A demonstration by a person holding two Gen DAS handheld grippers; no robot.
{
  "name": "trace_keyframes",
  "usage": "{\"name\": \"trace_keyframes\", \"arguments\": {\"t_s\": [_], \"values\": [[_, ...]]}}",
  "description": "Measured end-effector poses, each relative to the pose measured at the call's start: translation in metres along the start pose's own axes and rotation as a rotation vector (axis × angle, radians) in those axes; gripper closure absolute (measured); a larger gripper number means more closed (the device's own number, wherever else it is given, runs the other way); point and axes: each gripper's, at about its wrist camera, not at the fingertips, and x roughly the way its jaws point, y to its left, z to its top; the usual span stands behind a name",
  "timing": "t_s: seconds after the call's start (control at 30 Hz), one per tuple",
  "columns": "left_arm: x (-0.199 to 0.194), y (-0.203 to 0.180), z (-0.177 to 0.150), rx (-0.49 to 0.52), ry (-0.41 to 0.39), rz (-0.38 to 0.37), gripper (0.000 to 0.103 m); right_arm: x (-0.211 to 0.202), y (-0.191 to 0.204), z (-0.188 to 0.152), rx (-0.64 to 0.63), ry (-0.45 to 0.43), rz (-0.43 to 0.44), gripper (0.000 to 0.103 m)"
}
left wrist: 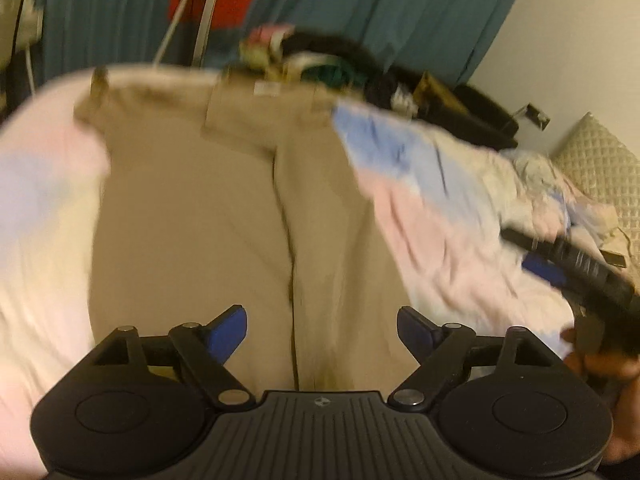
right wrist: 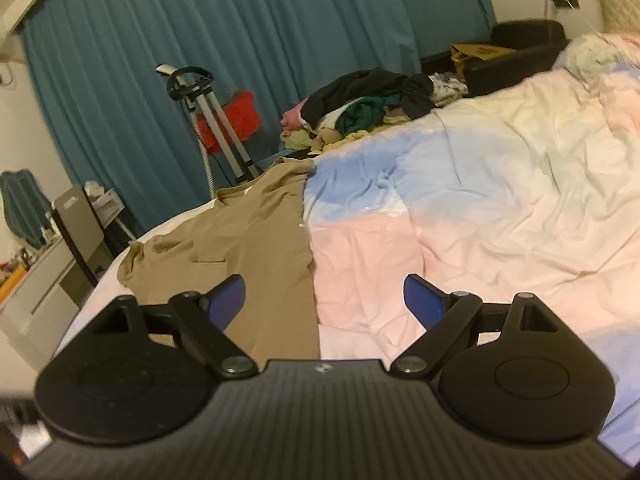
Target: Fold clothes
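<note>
Khaki trousers lie spread flat on the bed, waistband at the far end, a seam running down the middle. My left gripper hovers above them, open, with nothing between its blue pads. My right gripper is open too, low over the trousers' right edge where it meets the pastel bedspread. In the blurred left wrist view, one of the right gripper's black fingers shows at the right edge, and a hand holds that gripper.
A pile of mixed clothes sits at the bed's far side. Behind it hang teal curtains, with a metal stand and a black armchair. A quilted headboard is at the right; a white desk stands left of the bed.
</note>
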Motion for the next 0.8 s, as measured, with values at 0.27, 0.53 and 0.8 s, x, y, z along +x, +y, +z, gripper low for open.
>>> {"name": "trace_keyframes", "arguments": {"t_s": [0.27,0.53,0.8], "values": [[0.000,-0.007,0.037,0.085,-0.167,0.029,0.001,-0.003,0.028,-0.008,-0.131,-0.048,0.026,0.015],[-0.014,0.055,0.032,0.092,-0.217,0.126,0.001,0.068,0.077,0.017,-0.203,0.055,0.065,0.016],[-0.013,0.154,0.033,-0.080,-0.215,0.190,0.001,0.208,0.201,0.021,-0.402,0.129,0.180,0.016]]}}
